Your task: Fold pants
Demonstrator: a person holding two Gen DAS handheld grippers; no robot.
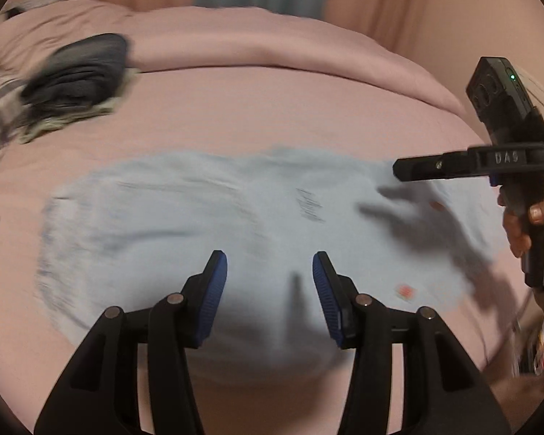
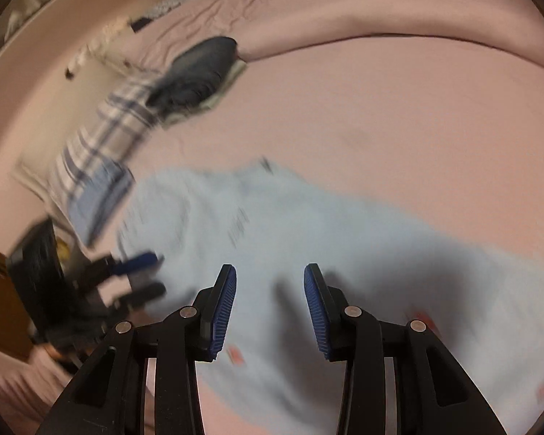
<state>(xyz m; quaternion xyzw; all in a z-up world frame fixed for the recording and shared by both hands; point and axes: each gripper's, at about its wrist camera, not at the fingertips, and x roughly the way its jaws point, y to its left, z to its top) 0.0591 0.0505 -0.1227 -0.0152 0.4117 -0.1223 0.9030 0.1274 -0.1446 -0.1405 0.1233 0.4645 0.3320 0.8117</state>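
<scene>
While both tools hover open, pants [image 1: 206, 224] lie mid-bed [image 1: 272, 108], margins bare.

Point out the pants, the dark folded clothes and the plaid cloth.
pants [image 1: 206, 217]: left wrist view, middle of the light blue fabric.
dark folded clothes [image 2: 196, 76]: right wrist view, top of the pile.
plaid cloth [image 2: 116, 127]: right wrist view, its striped middle.

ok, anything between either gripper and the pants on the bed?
Nothing visible. The light blue pants lie flat on the pink bed cover, and the left gripper and right gripper are both directly above them, jaws open and empty. The dark clothes pile sits well aside.
</scene>
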